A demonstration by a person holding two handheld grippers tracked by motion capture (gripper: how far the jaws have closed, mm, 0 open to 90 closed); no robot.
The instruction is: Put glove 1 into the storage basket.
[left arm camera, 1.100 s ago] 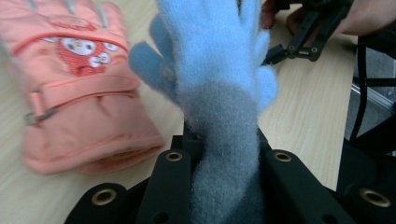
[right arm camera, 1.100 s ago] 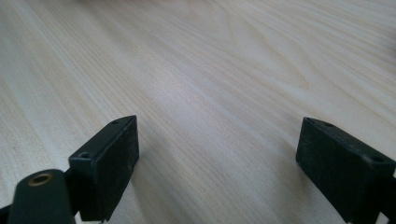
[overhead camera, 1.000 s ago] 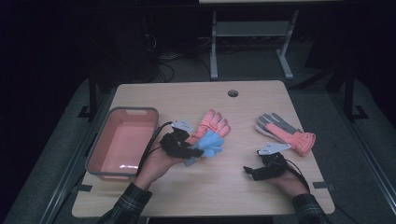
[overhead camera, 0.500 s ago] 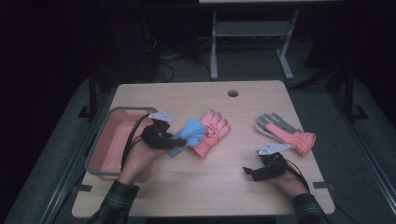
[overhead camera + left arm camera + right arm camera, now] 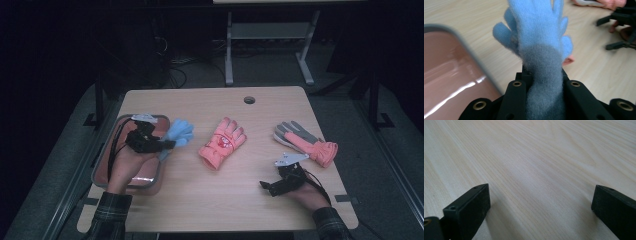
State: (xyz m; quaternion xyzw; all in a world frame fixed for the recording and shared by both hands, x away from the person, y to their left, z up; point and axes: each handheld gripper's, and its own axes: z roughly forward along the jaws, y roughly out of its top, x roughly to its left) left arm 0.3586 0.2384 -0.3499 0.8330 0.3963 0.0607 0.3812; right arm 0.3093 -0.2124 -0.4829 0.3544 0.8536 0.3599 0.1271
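hidden: blue glove [image 5: 541, 50] cuff between jaws | cut off: pink tray [image 5: 449, 75] at left edge

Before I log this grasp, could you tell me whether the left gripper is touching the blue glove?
Touching. In the left gripper view, the left gripper has its black jaws pressed against both sides of the blue glove.

A light wooden desk [image 5: 215, 200] is standing on a dark floor, with a small round hole [image 5: 249, 100] sitting near its far edge. A pink tray [image 5: 148, 177] with a grey rim is lying at the left edge. A coral glove [image 5: 222, 142] is lying flat in the middle, fingers pointing far and right. A grey and coral glove [image 5: 306, 143] is lying near the right edge, well apart from the first. The near middle of the desk is showing bare wood grain.
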